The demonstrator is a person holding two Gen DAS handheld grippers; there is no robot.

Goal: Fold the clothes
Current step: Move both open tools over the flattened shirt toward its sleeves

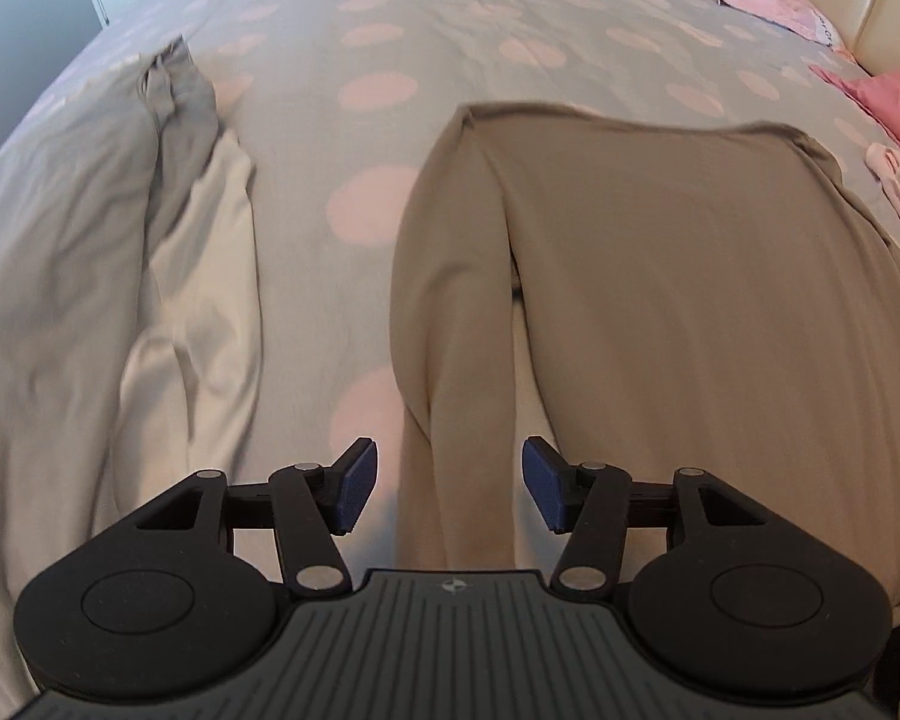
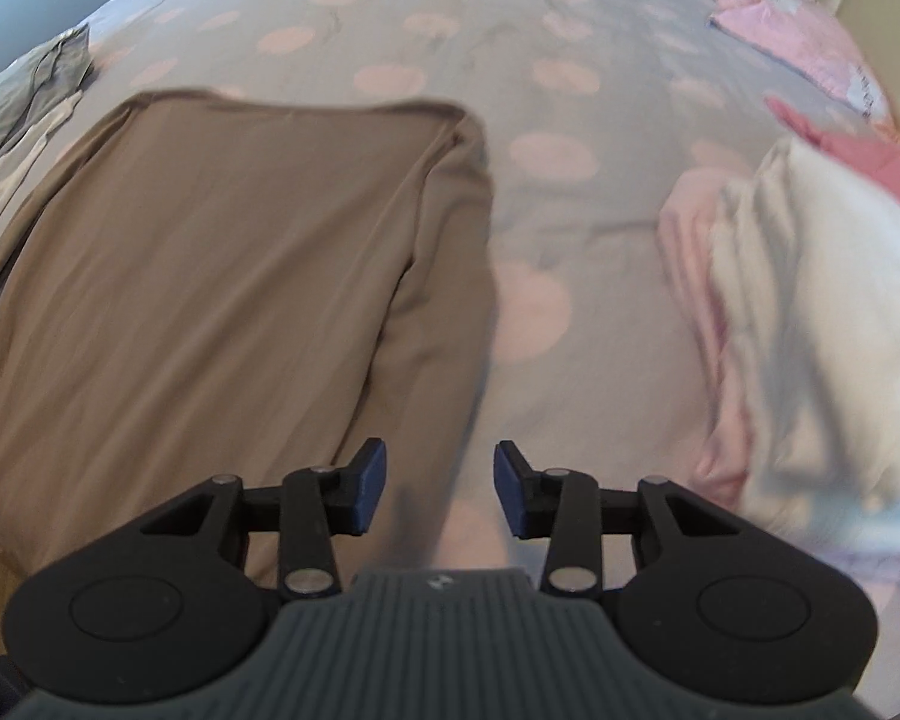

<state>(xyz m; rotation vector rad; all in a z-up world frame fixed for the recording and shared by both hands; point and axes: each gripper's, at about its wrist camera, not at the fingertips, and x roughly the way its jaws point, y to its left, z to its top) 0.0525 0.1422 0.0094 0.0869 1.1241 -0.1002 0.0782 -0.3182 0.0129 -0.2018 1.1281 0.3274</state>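
Left gripper [image 1: 450, 486] hangs released, jaws apart, nothing between the blue pads, right above the folded-in sleeve of the tan top [image 1: 678, 276]. Right gripper [image 2: 440, 489] is released too, over the top's other long edge. The tan top lies flat mid-bed on the dotted bedspread [image 2: 450, 30], grey-and-cream clothes [image 1: 168, 228] toward one side edge, a pink-and-white pile [image 2: 798, 312] toward the other.

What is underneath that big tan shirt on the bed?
The tan shirt lies flat on a grey bedspread with pink dots, which shows all around it. Whatever the cloth covers is hidden.
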